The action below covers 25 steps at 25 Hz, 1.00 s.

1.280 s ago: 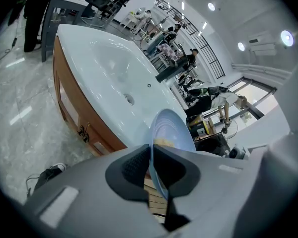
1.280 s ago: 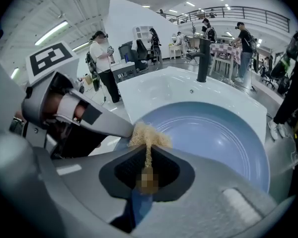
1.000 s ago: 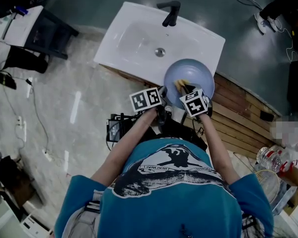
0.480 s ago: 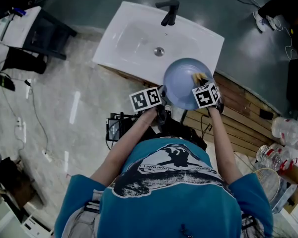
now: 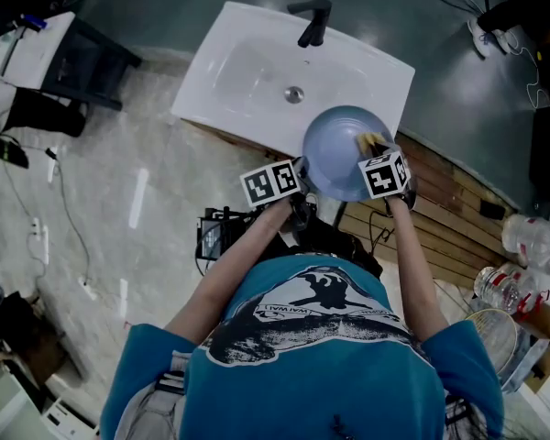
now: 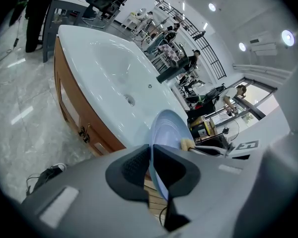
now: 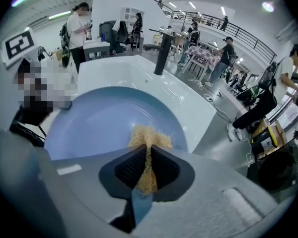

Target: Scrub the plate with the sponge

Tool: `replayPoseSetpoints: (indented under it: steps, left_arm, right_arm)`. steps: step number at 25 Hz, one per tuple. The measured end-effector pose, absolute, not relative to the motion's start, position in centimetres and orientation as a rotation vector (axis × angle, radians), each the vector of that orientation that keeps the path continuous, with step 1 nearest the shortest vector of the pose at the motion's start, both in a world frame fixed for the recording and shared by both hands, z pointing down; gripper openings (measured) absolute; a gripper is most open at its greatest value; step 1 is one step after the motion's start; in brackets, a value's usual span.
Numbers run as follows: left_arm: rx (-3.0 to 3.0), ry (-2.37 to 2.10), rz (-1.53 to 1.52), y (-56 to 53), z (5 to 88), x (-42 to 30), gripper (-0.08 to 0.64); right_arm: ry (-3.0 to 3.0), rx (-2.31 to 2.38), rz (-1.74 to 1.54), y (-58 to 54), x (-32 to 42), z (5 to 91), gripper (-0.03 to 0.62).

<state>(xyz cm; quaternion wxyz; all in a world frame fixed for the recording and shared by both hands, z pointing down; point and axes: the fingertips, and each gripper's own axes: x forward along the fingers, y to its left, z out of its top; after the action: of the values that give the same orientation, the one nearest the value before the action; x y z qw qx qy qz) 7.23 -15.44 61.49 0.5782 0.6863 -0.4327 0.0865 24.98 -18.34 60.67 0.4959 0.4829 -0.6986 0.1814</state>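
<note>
A pale blue plate [image 5: 335, 149] is held tilted over the front right corner of the white sink. My left gripper [image 5: 298, 177] is shut on the plate's near left rim [image 6: 156, 148], which runs edge-on between its pads. My right gripper [image 5: 374, 149] is shut on a tan sponge [image 7: 148, 140], and the sponge presses against the plate's inner face [image 7: 99, 128] near its right edge. In the head view the sponge [image 5: 368, 141] shows just above the right marker cube.
The white sink [image 5: 257, 67] with a black faucet [image 5: 313, 21] lies beyond the plate, on a wooden cabinet [image 6: 77, 118]. Wooden slats [image 5: 449, 214] and bottles [image 5: 518, 264] are to the right. Several people stand around desks in the background.
My right gripper has carried the sponge from the plate's middle toward its right edge, mostly within the first half second. The left gripper and plate have stayed in place.
</note>
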Motion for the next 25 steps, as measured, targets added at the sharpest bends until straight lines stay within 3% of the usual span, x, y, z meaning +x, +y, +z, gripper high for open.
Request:
replayPoseSetpoints:
  steps: [11,25]
  left_arm:
    - [1.591,-1.033,0.199,-15.6,61.5,7.1,0.041]
    - [1.631,-1.094,0.222,-16.4,61.2,7.1,0.041]
  right_arm:
    - [-1.936,0.873,0.597,-10.4,12.6,60.1,0.031]
    - [-1.827,0.924,0.529,-9.9,17.6,61.7,0.031]
